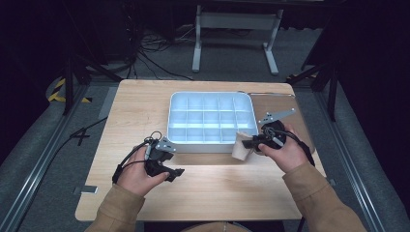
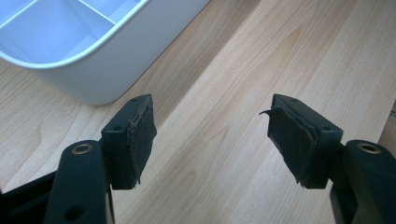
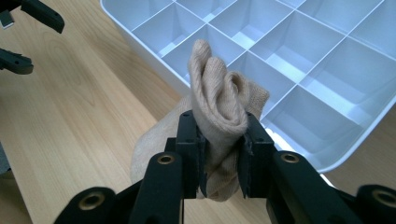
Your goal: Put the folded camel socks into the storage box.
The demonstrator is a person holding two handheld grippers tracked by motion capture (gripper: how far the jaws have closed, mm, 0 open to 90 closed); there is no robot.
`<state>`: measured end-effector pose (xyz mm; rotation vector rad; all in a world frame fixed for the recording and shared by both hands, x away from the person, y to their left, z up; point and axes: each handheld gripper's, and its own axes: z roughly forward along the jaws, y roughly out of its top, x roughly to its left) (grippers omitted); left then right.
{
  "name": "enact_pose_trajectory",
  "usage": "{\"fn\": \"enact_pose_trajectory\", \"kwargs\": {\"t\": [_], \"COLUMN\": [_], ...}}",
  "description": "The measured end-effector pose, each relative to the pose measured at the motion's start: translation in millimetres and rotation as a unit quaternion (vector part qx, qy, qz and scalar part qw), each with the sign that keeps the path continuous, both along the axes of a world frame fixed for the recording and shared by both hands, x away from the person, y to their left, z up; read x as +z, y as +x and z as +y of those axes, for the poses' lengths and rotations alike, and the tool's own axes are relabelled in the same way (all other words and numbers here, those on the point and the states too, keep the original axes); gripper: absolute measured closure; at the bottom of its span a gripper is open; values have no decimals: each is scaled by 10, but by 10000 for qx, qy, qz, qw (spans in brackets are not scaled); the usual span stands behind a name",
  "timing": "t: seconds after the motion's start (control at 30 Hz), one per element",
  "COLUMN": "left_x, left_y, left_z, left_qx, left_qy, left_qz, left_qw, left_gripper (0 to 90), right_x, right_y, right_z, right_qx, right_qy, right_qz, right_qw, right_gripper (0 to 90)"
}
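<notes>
Right gripper view: right gripper (image 3: 223,161) pinches beige sock (image 3: 219,100) mid-fold.
Feel: soft, light, floppy; grip the bunch.
Left gripper (image 2: 212,140): jaws spread, empty.

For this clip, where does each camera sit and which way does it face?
High view: above the person's side, facing forward and down on the table; forearms and both hands show.
Left gripper view: rides the left gripper, facing tabletop and tray corner; open jaws.
Right gripper view: rides the right gripper, jaws clamping a beige sock.
All share the tray.
</notes>
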<state>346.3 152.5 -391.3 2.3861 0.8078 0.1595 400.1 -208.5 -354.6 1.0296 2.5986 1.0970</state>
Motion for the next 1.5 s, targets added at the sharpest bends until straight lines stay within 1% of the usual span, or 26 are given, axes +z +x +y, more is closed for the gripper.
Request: {"fn": "enact_pose_trajectory", "kwargs": {"t": [0.17, 0.2, 0.27, 0.4, 0.47, 0.5, 0.57, 0.63, 0.73, 0.77, 0.8, 0.83, 0.9, 0.93, 0.97, 1.0, 1.03, 1.07, 1.13, 1.17, 1.27, 1.3, 1.33, 1.37, 1.5], "left_x": [17, 17, 20, 17, 15, 16, 8, 5, 3, 1, -2, -2, -2, -2, -6, -9, -9, -9, -9, -10, -9, -11, -11, -11, -11], "left_y": [-6, -6, -4, -2, -2, -3, -1, -11, -20, -26, -26, -28, -35, -35, -37, -37, -37, -36, -35, -35, -33, -33, -35, -35, -35], "left_z": [6, 6, 18, 34, 37, 41, 49, 58, 90, 97, 107, 112, 120, 120, 121, 124, 127, 129, 128, 126, 117, 114, 114, 114, 120], "left_qx": [43, 43, 91, 109, 125, 139, 138, 185, 188, 222, 228, 233, 249, 249, 256, 259, 265, 277, 269, 265, 245, 239, 243, 243, 255], "left_qy": [-46, -46, -83, -39, -60, -62, -79, -98, -60, -68, -66, -68, -58, -58, -73, -75, -59, -66, -62, -56, -29, -35, -23, -23, -39], "left_qz": [-56, -56, -104, -90, -74, -52, -69, -38, -69, -48, -75, -67, -60, -60, -52, -55, -52, -47, -50, -47, -33, -42, -36, -36, -43], "left_qw": [10000, 10000, 9999, 9999, 9999, 9999, 9999, 9998, 9998, 9997, 9997, 9997, 9997, 9997, 9996, 9996, 9996, 9996, 9996, 9996, 9997, 9997, 9997, 9997, 9997], "left_gripper": [328, 328, 328, 328, 328, 328, 328, 327, 327, 327, 327, 327, 327, 327, 327, 327, 327, 327, 327, 327, 327, 327, 327, 327, 327], "right_x": [41, 41, 37, 32, 33, 33, 36, 29, 7, -2, -15, -34, -80, -80, -108, -108, -119, -148, -159, -177, -202, -205, -212, -212, -220], "right_y": [117, 117, 197, 325, 375, 375, 419, 468, 524, 538, 552, 571, 610, 610, 641, 641, 652, 675, 682, 689, 699, 698, 697, 697, 693], "right_z": [-35, -35, -44, -66, -79, -79, -91, -110, -134, -138, -140, -142, -137, -137, -136, -136, -132, -118, -111, -100, -73, -61, -36, -36, 10], "right_qx": [-55, -55, -107, -220, -270, -270, -312, -348, -404, -439, -444, -434, -467, -467, -450, -450, -466, -468, -468, -469, -463, -461, -440, -440, -405], "right_qy": [-17, -17, -7, -61, -74, -74, -138, -231, -323, -335, -348, -373, -466, -466, -538, -538, -584, -686, -706, -781, -886, -923, -1012, -1012, -1207], "right_qz": [-48, -48, -61, -82, -94, -94, -106, -158, -186, -170, -158, -182, -137, -137, -180, -180, -164, -169, -173, -179, -201, -209, -246, -246, -286], "right_qw": [10000, 10000, 9999, 9997, 9996, 9996, 9994, 9990, 9985, 9983, 9983, 9982, 9977, 9977, 9974, 9974, 9971, 9964, 9963, 9957, 9948, 9944, 9936, 9936, 9915], "right_gripper": [732, 732, 731, 730, 731, 731, 731, 730, 730, 730, 730, 730, 729, 729, 729, 729, 729, 729, 729, 729, 728, 728, 728, 728, 728]}}
